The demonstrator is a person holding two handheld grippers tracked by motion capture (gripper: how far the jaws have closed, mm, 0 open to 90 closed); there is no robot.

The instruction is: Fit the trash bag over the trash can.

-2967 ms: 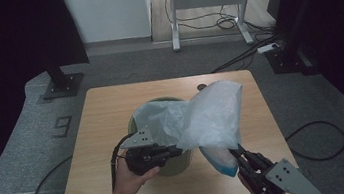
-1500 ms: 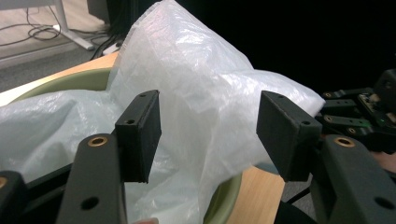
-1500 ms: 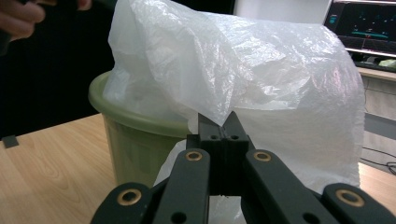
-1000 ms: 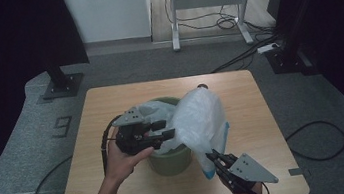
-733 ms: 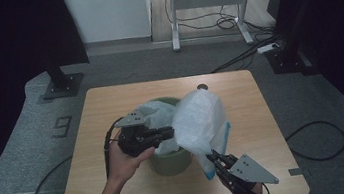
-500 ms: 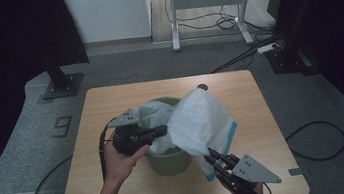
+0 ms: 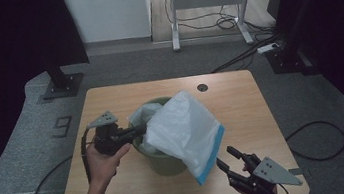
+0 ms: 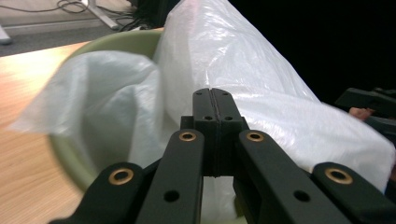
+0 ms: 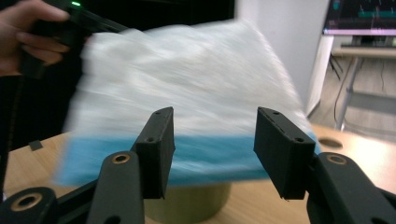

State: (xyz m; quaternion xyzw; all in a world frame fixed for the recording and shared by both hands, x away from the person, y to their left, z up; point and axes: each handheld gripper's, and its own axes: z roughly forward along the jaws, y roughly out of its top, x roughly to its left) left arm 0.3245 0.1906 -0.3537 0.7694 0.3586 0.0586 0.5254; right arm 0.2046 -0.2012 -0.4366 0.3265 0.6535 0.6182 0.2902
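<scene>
A pale green bin (image 7: 166, 164) stands mid-table with a white plastic bag (image 7: 184, 125) draped over its right side. The bag's blue hem (image 7: 213, 158) hangs past the bin. My left gripper (image 7: 140, 129) reaches in from the left at the rim. Its jaws have just closed and stand pressed together (image 8: 212, 100) on a fold of the bag (image 8: 243, 60) over the bin rim (image 8: 121, 42). My right gripper (image 7: 224, 156) sits near the front right, just short of the hem. Its jaws (image 9: 212, 135) have just been opening, and the blue hem (image 9: 210, 156) lies beyond the pads, untouched.
The wooden table (image 7: 241, 103) has a cable hole (image 7: 202, 87) at the back. Cables trail on the grey floor (image 7: 316, 133) at both sides. A desk frame (image 7: 208, 1) stands far behind, and a stand base (image 7: 60, 86) at the back left.
My left gripper shut on the bag and drew it left and down towards the bin rim. My right gripper opened off the blue hem and backed away to the front right.
</scene>
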